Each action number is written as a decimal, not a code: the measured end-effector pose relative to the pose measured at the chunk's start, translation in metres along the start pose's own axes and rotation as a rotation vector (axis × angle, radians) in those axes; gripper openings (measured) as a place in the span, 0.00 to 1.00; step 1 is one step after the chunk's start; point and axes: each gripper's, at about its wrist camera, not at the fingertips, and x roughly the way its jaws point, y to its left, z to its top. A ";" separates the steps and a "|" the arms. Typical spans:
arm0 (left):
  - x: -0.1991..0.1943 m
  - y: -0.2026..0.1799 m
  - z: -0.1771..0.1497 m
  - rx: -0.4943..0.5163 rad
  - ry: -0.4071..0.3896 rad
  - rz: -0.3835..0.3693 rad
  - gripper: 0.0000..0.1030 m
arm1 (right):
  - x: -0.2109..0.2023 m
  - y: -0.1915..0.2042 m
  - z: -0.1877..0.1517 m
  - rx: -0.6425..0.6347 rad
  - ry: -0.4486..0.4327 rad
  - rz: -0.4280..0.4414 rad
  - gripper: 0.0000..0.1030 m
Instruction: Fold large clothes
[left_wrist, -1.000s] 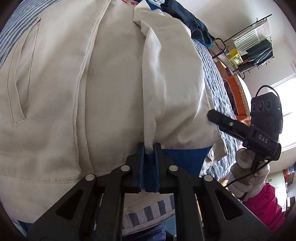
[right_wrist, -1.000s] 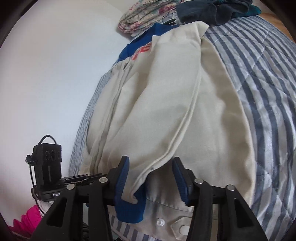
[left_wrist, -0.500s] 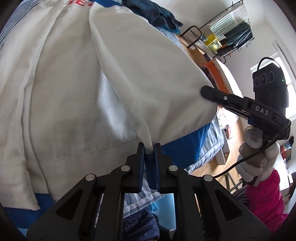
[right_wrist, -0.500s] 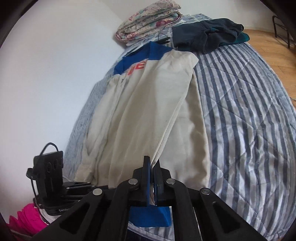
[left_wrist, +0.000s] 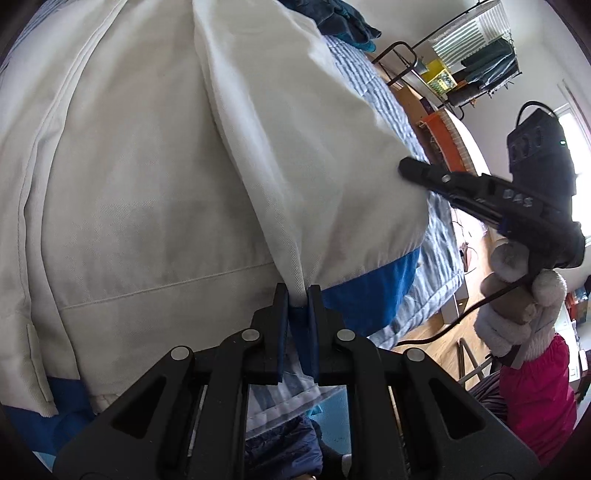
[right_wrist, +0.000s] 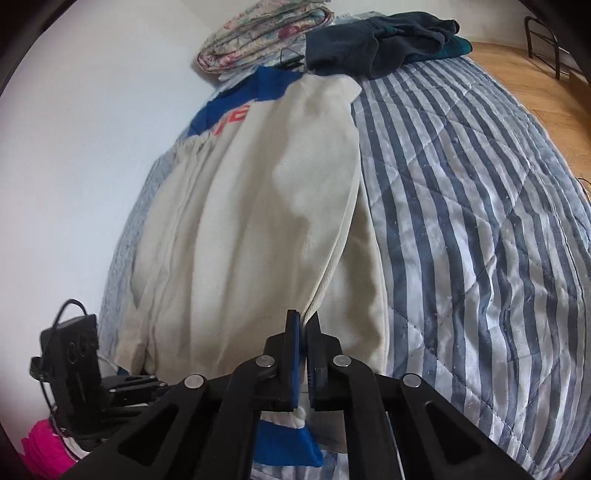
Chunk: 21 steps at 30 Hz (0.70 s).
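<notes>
My left hand-held gripper (left_wrist: 298, 295) and right hand-held gripper (right_wrist: 303, 325) each pinch the cream jacket (right_wrist: 258, 221)'s hem at the bed (right_wrist: 480, 221)'s near edge; next, I'd carry it toward the collar.

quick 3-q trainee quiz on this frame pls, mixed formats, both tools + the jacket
1. True or false: the left tool is shut on the cream jacket.
2. What lies under the jacket? A) striped quilt B) wooden table C) bare mattress
3. Fill in: the right tool pinches the jacket's ____ edge, nearest the camera.

Key: 1 true; 2 A; 3 bottom (hem) edge, by the blue trim.
</notes>
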 end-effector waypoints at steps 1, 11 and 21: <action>0.000 0.000 0.000 0.009 -0.001 -0.003 0.08 | -0.010 0.007 0.002 -0.030 -0.018 -0.004 0.00; 0.014 -0.006 -0.002 0.042 0.012 0.031 0.08 | 0.009 -0.023 -0.004 0.003 0.036 -0.009 0.31; 0.017 -0.004 -0.002 0.019 0.001 0.018 0.08 | -0.014 -0.028 0.013 -0.020 -0.025 -0.133 0.00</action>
